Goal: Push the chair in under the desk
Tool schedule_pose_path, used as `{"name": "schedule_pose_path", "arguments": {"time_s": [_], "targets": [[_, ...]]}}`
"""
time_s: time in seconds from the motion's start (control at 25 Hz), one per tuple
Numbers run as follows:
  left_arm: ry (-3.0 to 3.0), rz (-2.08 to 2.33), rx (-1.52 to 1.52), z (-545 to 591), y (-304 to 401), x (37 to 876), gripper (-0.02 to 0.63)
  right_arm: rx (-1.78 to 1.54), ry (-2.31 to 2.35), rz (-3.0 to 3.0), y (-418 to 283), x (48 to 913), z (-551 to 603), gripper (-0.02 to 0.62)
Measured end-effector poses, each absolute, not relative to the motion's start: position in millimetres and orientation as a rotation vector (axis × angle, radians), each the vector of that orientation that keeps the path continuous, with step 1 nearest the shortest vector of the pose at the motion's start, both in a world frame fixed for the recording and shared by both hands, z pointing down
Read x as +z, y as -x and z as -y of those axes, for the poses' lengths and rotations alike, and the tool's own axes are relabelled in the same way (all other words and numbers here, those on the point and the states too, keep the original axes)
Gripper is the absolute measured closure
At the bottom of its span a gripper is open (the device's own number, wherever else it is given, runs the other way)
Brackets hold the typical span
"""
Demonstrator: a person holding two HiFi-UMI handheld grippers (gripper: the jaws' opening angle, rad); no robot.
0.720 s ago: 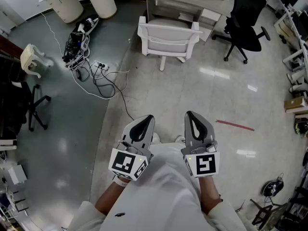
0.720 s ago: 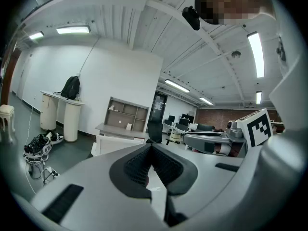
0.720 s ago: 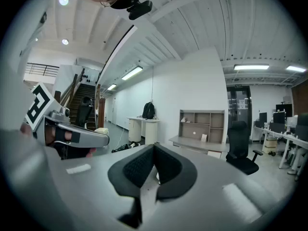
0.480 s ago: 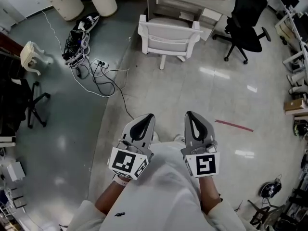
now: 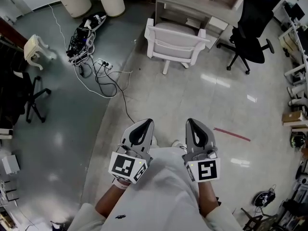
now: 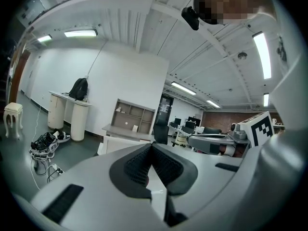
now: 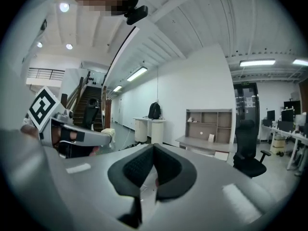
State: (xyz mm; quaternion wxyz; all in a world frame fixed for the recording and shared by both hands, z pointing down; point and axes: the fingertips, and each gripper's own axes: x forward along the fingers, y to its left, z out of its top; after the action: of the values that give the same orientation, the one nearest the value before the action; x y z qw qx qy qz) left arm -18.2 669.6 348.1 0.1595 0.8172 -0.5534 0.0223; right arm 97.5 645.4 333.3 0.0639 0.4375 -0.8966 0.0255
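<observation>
Chair [image 5: 175,44] stands far off, just before the desk [image 5: 192,1]. Left gripper [image 5: 143,125] and right gripper [image 5: 192,125], well apart from it, jaws together and empty, point ahead side by side, likely readied to push its backrest.

Floor [image 5: 192,100] carried the white chair [image 5: 177,43] well ahead of the right gripper [image 5: 191,122], desk [image 5: 190,0] just beyond it. Cable tangle [image 5: 91,64] lay ahead-left of the left gripper [image 5: 145,123]; red strip [image 5: 232,134] lay right of the right gripper.
</observation>
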Motion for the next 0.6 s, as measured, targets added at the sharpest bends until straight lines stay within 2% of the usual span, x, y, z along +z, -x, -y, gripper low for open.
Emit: {"name": "schedule_pose_path", "arguments": {"time_s": [0.6], "targets": [[-2.305,1.603,0.081,-644,60,358,0.600,0.076,-1.270,2.715,-74,337,-616,0.586]]}}
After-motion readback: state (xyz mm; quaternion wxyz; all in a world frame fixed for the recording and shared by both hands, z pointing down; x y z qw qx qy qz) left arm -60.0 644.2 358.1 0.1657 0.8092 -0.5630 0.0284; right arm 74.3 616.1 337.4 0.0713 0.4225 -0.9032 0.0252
